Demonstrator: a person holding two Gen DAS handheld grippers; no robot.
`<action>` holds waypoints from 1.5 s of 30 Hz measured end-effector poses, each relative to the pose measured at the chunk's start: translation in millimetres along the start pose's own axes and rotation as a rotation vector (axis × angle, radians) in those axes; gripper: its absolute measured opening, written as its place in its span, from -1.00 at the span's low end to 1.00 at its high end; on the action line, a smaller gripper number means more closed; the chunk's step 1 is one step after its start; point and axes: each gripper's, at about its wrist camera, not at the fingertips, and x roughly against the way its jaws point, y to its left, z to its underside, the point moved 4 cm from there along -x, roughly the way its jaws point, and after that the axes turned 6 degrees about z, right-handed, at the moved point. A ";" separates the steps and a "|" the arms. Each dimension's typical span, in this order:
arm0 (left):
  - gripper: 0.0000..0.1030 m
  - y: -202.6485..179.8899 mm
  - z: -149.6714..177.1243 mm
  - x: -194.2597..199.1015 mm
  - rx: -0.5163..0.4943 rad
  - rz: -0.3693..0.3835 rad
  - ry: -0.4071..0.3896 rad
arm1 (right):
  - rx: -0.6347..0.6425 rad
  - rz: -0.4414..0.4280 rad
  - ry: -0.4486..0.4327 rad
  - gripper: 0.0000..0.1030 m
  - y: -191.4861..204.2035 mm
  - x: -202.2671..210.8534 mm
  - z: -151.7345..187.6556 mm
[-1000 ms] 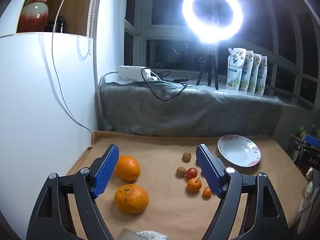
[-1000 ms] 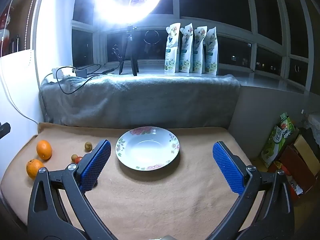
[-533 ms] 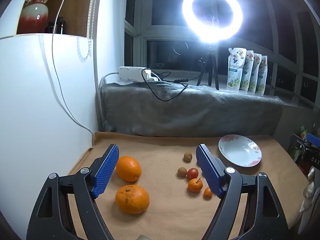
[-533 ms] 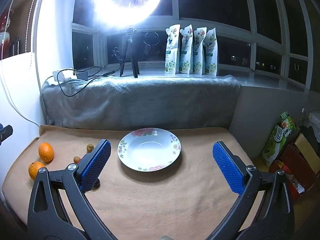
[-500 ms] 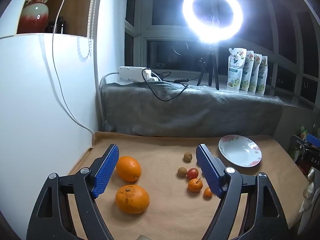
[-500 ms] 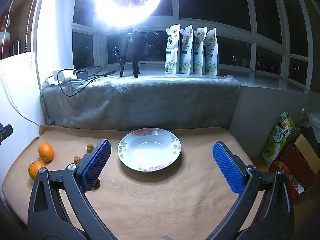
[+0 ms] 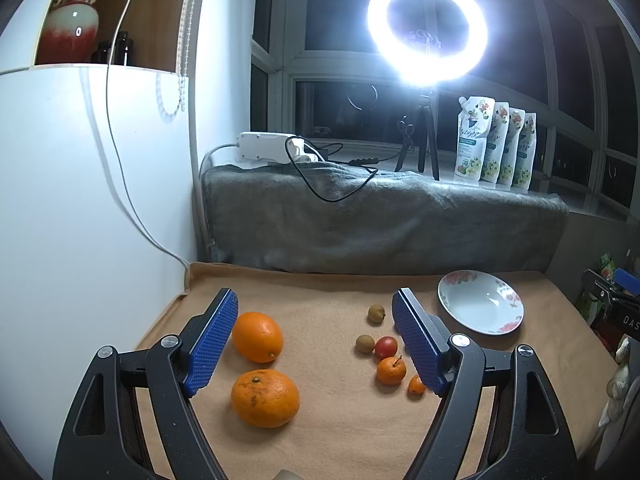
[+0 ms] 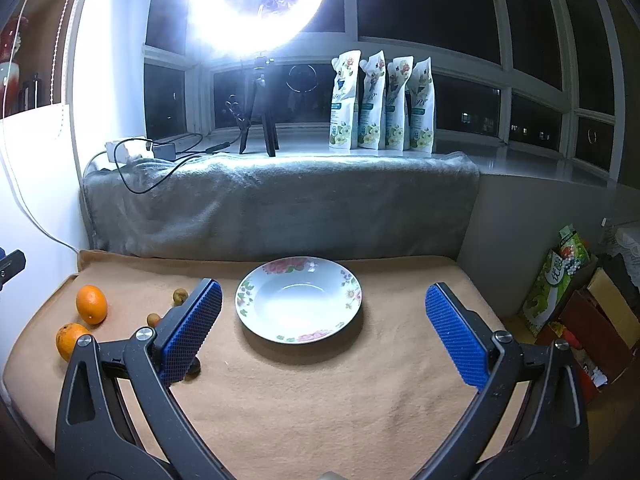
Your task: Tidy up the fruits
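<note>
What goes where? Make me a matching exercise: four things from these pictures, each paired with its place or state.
Things:
1. bowl
2. oranges
3. pouches
4. right claw

Places or states:
A. on the windowsill
B. open, holding nothing
C. empty, on the tan cloth
D. near the wall, left of the small fruits

Pairs: 1-C, 2-D, 3-A, 4-B

left gripper (image 7: 314,344): matte black speckled arms with triangular cutouts, silver screws, blue dimpled pads (image 7: 212,342); right gripper (image 8: 323,332) built the same, blue textured pads (image 8: 456,336)
</note>
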 end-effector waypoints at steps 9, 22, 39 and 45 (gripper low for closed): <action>0.55 -0.8 1.0 -0.4 -0.002 0.001 0.000 | -0.004 0.003 0.002 1.00 -0.4 -1.1 1.6; 0.55 -2.2 1.6 -0.8 -0.005 0.000 0.001 | -0.006 0.001 0.002 1.00 0.0 -1.2 2.7; 0.55 -3.5 1.8 -1.0 -0.008 0.000 0.002 | -0.008 -0.002 0.004 1.00 0.1 -1.6 3.8; 0.55 -5.9 4.2 -2.5 -0.009 0.002 0.008 | 0.000 -0.011 0.008 1.00 4.8 -1.3 7.4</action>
